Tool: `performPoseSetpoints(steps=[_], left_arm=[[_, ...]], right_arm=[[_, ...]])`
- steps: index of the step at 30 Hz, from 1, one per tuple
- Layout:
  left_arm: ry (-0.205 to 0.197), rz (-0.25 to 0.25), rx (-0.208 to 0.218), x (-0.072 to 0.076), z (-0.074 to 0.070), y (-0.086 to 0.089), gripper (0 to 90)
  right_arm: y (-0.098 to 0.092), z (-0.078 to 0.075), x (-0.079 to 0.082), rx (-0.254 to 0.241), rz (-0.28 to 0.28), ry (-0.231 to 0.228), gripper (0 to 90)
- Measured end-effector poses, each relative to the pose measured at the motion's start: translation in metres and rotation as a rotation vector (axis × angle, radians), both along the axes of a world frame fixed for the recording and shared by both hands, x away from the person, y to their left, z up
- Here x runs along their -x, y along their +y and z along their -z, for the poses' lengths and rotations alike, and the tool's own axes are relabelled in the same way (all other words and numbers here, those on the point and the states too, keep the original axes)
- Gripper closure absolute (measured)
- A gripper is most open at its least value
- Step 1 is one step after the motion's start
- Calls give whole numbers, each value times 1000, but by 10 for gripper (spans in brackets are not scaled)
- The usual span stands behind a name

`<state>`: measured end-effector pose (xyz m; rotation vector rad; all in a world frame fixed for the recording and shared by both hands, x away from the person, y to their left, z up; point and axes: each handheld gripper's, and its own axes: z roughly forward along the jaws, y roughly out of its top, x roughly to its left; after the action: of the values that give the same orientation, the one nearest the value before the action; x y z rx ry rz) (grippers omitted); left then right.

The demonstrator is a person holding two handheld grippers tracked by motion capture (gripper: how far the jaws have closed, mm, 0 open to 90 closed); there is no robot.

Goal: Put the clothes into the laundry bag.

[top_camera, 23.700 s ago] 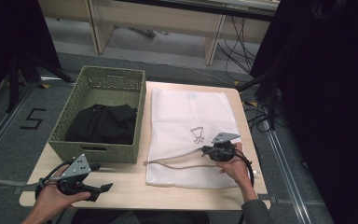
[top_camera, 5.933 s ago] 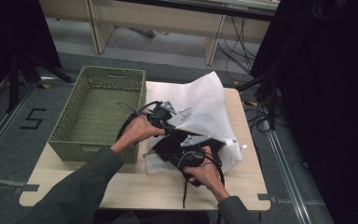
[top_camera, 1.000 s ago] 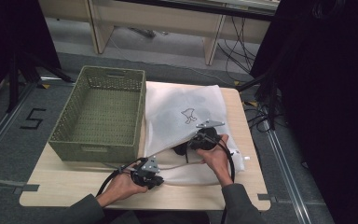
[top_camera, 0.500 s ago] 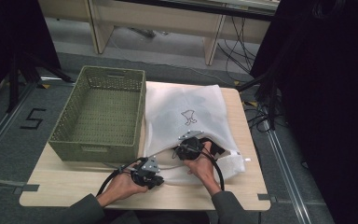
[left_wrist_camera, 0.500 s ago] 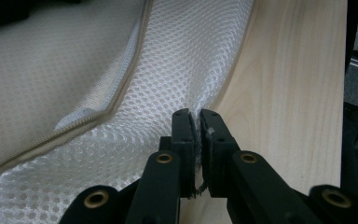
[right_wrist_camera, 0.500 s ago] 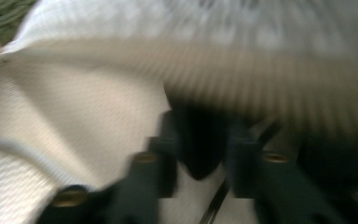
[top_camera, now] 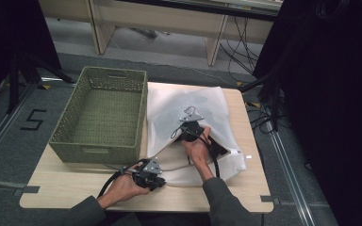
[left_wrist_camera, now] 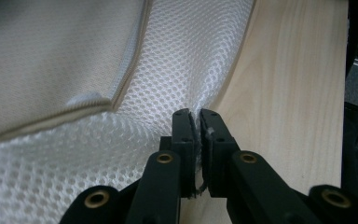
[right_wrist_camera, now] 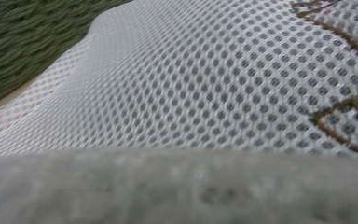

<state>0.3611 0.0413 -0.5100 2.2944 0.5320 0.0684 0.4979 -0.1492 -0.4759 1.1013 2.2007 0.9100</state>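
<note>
1. The white mesh bag [top_camera: 188, 101] lay on the table [top_camera: 245, 188], its near corner pinched in the clenched left tool [left_wrist_camera: 198, 122].
2. The right tool [top_camera: 188, 129] sat on the bag's middle, beyond and right of the left tool; its jaws had just been closing, and whether mesh lay between them I could not tell.
3. The green basket [top_camera: 101, 117], left of both tools, held nothing; something dark showed at the bag's opening by the right hand [top_camera: 195, 148].
4. Both forearms reached in from the near edge.

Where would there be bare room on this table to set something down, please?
The green basket is empty inside. Bare table lies in front of it, left of the left gripper, and a strip runs along the right edge beside the mesh bag. The bag's near half is crowded by both hands.
</note>
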Motion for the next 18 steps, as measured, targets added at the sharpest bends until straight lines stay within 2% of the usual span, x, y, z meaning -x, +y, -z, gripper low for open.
performPoseSetpoints(steps=[1, 2, 3, 4, 5, 7, 8, 10, 12, 13, 14, 15, 16, 17, 18], left_arm=[[3, -3, 1, 0, 0, 0, 845], [-12, 9, -10, 0, -1, 0, 845], [-8, 2, -7, 0, -1, 0, 845], [-10, 9, -5, -1, -1, 0, 845], [4, -4, 0, 0, 0, 0, 845], [-16, 11, -15, -1, -1, 0, 844], [-14, 9, -16, -1, -1, 0, 844], [-13, 8, -15, -1, -1, 0, 843], [4, 9, -6, 0, -1, -1, 841], [1, 10, -5, 0, -1, -1, 840], [-1, 18, -1, 0, -1, -1, 840], [-2, 12, -5, 0, -1, -1, 840], [-7, 17, -19, -1, -1, 0, 840], [2, -8, -5, 1, -1, -1, 840], [-2, 0, -10, 0, -1, -1, 840]], right_arm=[[-1, -1, -1, 1, 0, 13, 865], [-3, -1, -3, 4, -11, 5, 842], [-3, -2, 0, -13, -4, 52, 819], [-5, -3, 3, -9, -7, 62, 795], [-6, -6, 7, -1, -22, 77, 771], [-9, -13, 18, -21, -38, 105, 727], [-11, -15, 23, -9, -54, 109, 695], [-16, -20, 34, -14, -67, 134, 690], [-20, -19, 47, 13, -109, 157, 697], [-20, -14, 53, -5, -103, 163, 709], [-22, -14, 56, 18, -115, 195, 726], [-23, -6, 60, 11, -136, 215, 770], [-24, -3, 62, 24, -161, 247, 786], [-24, 3, 63, 38, -182, 263, 790], [-23, 9, 66, 45, -181, 332, 798]])
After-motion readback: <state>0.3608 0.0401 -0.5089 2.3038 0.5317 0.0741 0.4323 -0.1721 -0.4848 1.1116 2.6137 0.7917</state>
